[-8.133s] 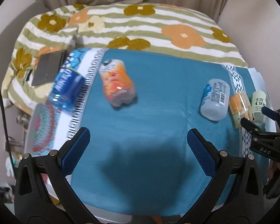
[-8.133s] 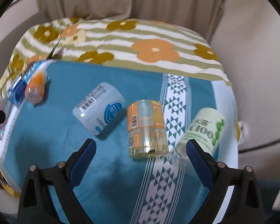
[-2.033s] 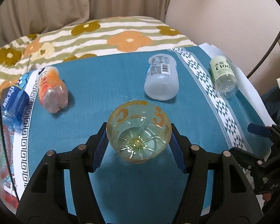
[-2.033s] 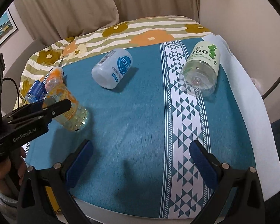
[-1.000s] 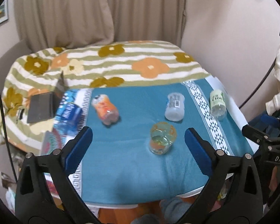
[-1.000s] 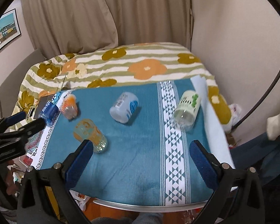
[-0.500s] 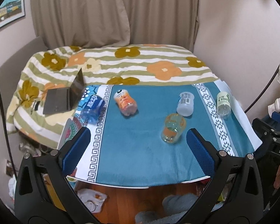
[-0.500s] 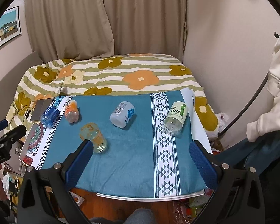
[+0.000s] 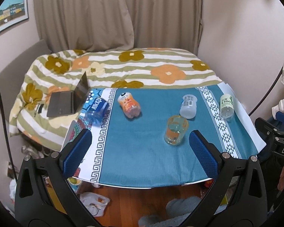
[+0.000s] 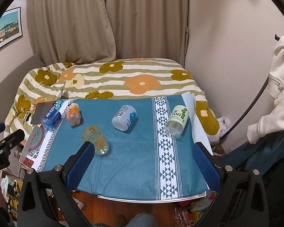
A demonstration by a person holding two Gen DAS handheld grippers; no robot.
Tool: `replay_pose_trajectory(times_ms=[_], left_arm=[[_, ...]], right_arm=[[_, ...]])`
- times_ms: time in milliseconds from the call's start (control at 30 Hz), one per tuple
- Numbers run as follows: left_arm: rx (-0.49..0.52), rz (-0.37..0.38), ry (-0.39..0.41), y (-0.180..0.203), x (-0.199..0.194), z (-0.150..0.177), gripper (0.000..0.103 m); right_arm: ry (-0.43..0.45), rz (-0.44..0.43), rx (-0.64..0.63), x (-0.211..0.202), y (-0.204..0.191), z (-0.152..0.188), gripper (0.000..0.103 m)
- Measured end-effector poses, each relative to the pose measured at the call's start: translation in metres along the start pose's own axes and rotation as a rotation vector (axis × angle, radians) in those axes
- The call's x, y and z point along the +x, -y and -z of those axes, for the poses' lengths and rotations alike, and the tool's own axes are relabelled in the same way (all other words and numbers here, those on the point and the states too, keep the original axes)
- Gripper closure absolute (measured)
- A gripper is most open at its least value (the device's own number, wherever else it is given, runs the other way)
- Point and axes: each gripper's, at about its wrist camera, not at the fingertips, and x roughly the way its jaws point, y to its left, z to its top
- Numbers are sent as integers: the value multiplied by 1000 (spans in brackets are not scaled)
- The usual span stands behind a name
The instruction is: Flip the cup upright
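The clear cup with orange print (image 9: 175, 132) stands upright on the teal tablecloth (image 9: 142, 151), rim up; it also shows in the right wrist view (image 10: 96, 140). My left gripper (image 9: 140, 155) is open and empty, pulled back above the table's near edge, well short of the cup. My right gripper (image 10: 142, 165) is open and empty, also held back over the near edge. The other cups lie on their sides: a white one (image 9: 188, 108), a green-labelled clear one (image 9: 226, 106), an orange one (image 9: 128, 105) and a blue one (image 9: 97, 109).
A flowered striped bed (image 9: 123, 70) lies behind the table, with an open laptop (image 9: 70, 100) on it. Curtains and a wall stand behind. The wood floor with bags and clutter (image 9: 96, 202) shows below the table's near edge. A white garment (image 10: 280, 75) hangs at right.
My left gripper let go of the orange-print cup, which now stands upright. Both grippers have drawn back and up from the table, so it looks smaller and farther.
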Motion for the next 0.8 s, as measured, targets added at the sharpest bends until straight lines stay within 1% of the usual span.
replay_pose_trajectory(times_ms=[567, 800], left_arm=[[-3, -1, 18, -1, -3, -3, 0], [2, -1, 19, -2, 1, -11, 0]], right_arm=[[7, -3, 8, 2, -1, -2, 0], [5, -1, 9, 2, 0, -3, 0]])
